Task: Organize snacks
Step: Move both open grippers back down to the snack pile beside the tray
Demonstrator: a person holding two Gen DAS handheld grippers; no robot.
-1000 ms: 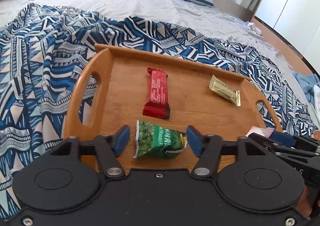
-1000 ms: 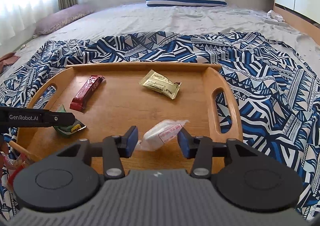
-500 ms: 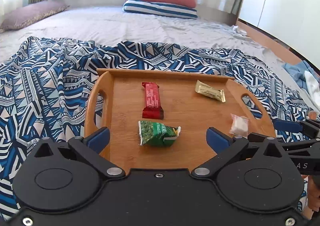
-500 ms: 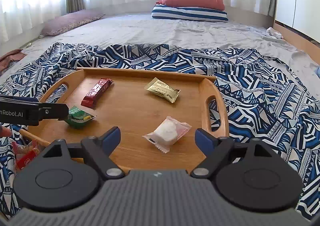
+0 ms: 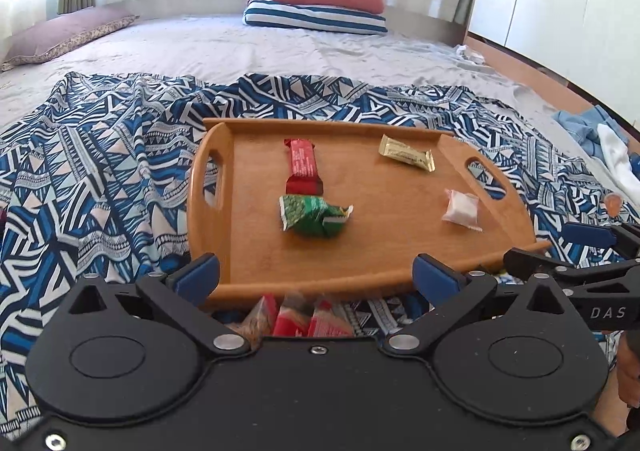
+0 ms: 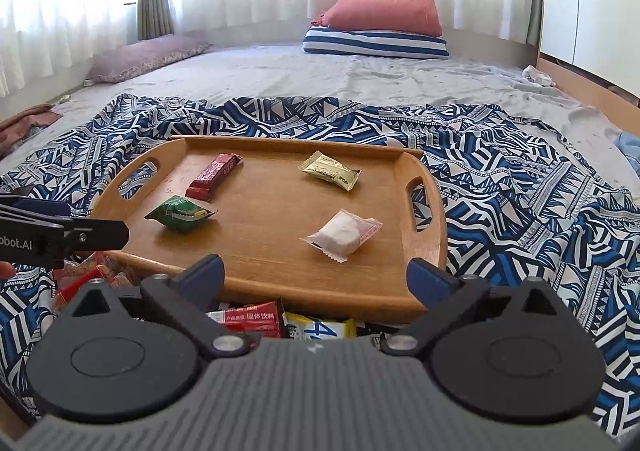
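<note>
Snacks on wooden tray (image 5: 240, 251)
Green packet (image 5: 314, 214) lies at 6 o'clock of red bar (image 5: 303, 167); left gripper (image 5: 316, 275) and right gripper (image 6: 316, 275) both spread, empty.

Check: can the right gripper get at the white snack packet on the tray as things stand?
Probably yes. The right gripper is open and empty, and the white snack packet lies just ahead of it on the tray, apart from the other snacks, with nothing between.
</note>
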